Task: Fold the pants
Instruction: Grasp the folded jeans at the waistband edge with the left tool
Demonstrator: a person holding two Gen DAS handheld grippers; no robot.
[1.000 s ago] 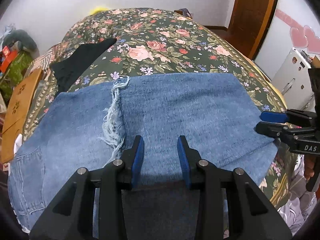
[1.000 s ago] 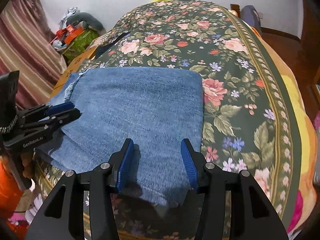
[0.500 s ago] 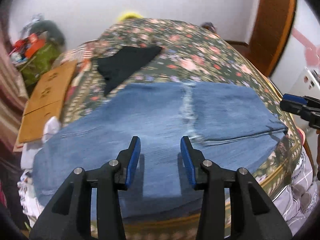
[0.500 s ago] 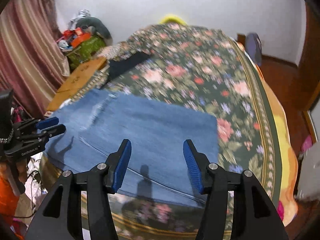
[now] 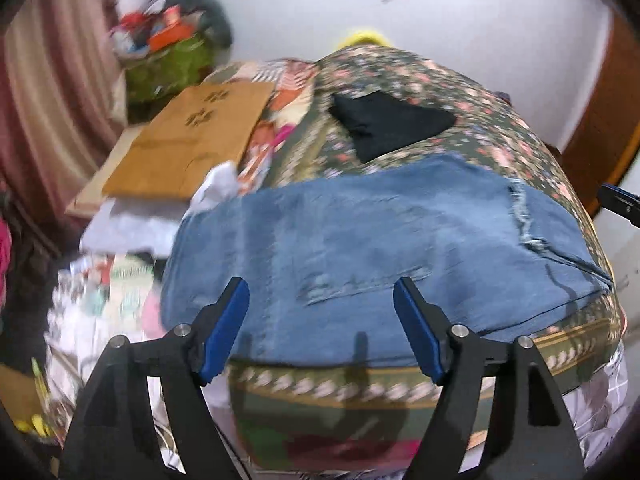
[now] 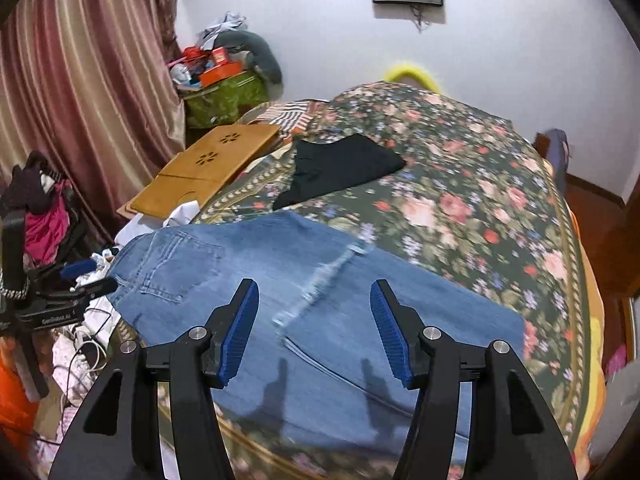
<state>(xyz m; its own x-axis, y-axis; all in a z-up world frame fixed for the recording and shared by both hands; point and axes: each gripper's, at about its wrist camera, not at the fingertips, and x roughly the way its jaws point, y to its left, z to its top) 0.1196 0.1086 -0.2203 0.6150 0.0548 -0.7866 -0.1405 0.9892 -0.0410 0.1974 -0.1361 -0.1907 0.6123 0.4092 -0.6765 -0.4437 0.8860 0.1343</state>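
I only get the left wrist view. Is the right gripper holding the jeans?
Observer: No. The right gripper is open above the jeans. Its jaws have just been opening, with nothing between them.
Operator: Which end of the jeans is nearest the left gripper?
Observer: The waist end. A back pocket shows there, facing up.
Operator: And where does the left gripper sit relative to that end?
Observer: The left gripper is just off the waist edge, beyond the side of the bed, and it looks clear of the denim.
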